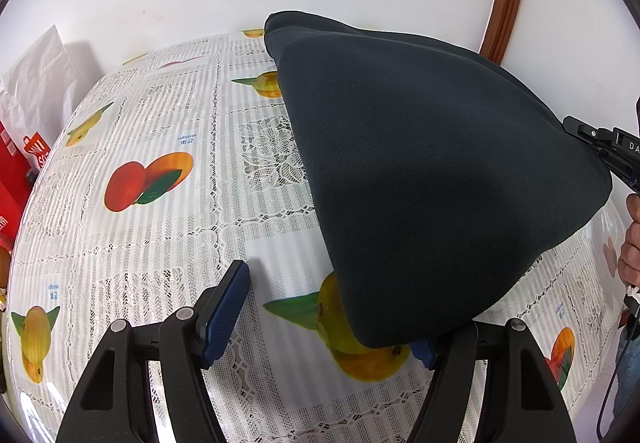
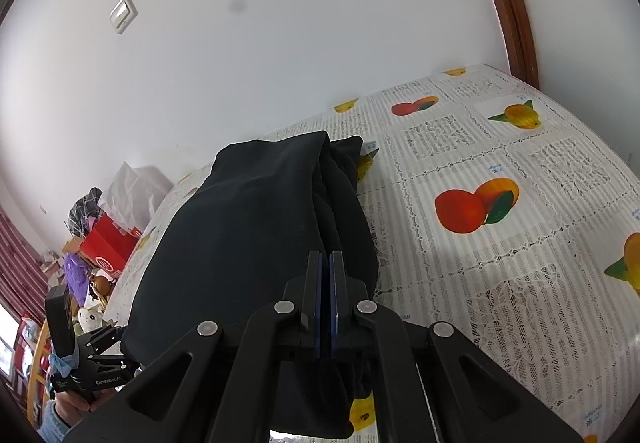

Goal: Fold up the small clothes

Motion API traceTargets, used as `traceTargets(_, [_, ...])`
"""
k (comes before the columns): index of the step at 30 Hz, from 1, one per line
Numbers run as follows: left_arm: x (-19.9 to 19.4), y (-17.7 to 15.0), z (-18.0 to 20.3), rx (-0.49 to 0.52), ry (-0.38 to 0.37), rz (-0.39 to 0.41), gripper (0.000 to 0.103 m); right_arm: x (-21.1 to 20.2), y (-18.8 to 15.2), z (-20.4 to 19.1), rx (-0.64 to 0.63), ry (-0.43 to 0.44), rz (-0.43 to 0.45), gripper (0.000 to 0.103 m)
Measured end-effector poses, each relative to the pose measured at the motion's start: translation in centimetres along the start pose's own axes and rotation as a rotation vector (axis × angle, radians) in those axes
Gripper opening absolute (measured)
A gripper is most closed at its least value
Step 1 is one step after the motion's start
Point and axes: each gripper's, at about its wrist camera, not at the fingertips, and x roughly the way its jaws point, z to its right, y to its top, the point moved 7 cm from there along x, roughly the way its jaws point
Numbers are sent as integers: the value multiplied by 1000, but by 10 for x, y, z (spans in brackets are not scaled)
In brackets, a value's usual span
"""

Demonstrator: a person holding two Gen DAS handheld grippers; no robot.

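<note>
On tablecloth (image 1: 160,227): one dark garment (image 1: 432,171), two tongs (image 2: 325,275).

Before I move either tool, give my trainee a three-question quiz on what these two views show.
1. True or false: the left tool is shut on the dark garment.
2. Which tool pinches the garment? A) left B) right C) neither
3. Fill in: the fruit-print tablecloth shows oranges and ____ fruit.

Key
1. False. Its fingers stand wide apart, and the garment's lower corner hangs between them, over the right finger.
2. B. The right tool has its pads pressed together on a fold of the cloth, which is lifted partly off the table.
3. Yellow.
</note>
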Motion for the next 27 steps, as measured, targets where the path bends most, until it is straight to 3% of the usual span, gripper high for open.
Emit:
traceTargets(15, [-20,-8,9,35,-3,-15,67,-22,9,-10,-38,-31,28,6])
traceTargets(27, [-58,-26,1,23,11,15,67,-28,-15,-26,-126,-104,-11,6])
